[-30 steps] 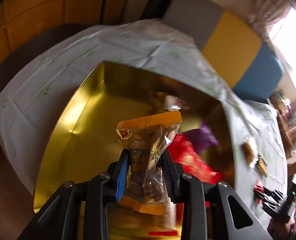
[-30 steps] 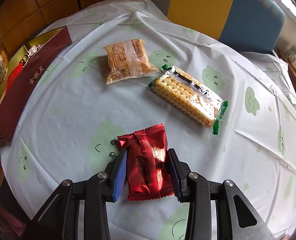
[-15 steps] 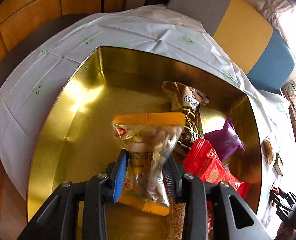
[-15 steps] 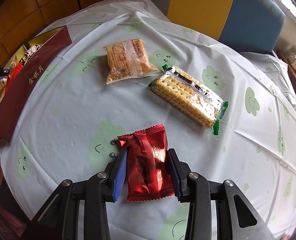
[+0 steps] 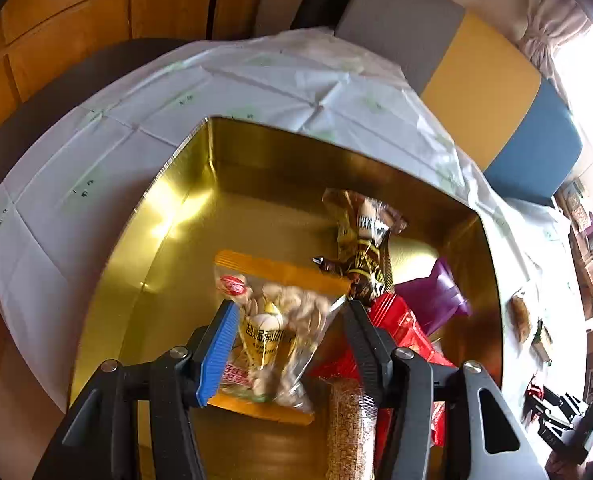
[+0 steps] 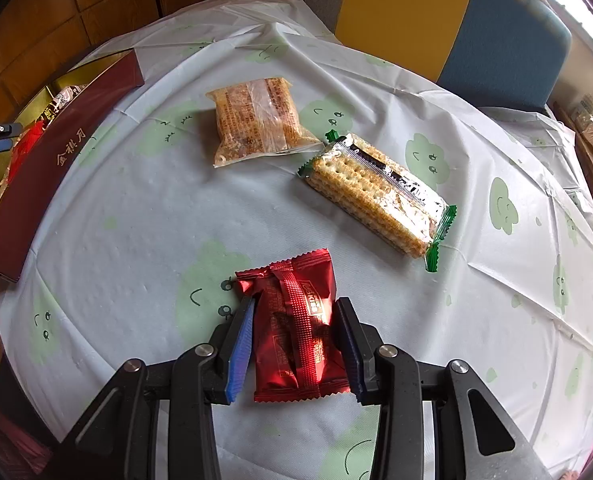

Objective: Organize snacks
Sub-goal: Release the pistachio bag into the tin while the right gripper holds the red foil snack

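In the left wrist view my left gripper [image 5: 291, 305] hangs over the gold tin box [image 5: 176, 208]. Its jaws are opening, and a clear orange-edged bag of nuts [image 5: 268, 332] sits loose and blurred between them, low in the box. In the right wrist view my right gripper [image 6: 295, 304] is shut on a dark red foil packet [image 6: 292, 344] that lies on the tablecloth, a pad against each side.
In the box lie a brown-yellow packet [image 5: 366, 248], a purple one [image 5: 436, 296], a red one [image 5: 400, 328] and a grain bar [image 5: 348, 432]. On the cloth beyond the right gripper lie a cracker pack [image 6: 376, 192] and a clear snack bag [image 6: 256, 120]. The box's maroon side [image 6: 64, 152] stands at the left.
The left jaws have spread apart and the nut bag has slipped lower between them into the box. The right gripper and red packet have not moved.
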Motion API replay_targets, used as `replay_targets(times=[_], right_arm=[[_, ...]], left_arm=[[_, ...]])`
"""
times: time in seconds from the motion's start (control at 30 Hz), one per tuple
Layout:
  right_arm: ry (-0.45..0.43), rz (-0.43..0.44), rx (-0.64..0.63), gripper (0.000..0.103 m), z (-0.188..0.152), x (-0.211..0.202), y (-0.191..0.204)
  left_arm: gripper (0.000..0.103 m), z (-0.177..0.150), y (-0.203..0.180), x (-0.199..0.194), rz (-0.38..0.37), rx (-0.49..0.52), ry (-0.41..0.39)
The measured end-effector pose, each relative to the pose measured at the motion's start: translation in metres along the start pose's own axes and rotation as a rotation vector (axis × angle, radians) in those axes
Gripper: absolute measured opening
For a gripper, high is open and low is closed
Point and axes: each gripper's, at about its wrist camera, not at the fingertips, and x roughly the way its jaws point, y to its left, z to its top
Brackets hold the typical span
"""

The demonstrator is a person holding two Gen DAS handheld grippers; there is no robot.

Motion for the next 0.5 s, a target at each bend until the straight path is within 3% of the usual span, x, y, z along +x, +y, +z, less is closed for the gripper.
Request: replay_targets(times=[0.5], right_arm=[[-0.011,-0.023,-0.027,0.04,-0.002,-0.002,0.003]], left_arm=[[0.056,-0.05,-0.015,-0.051,0.139,0.102,-0.163]])
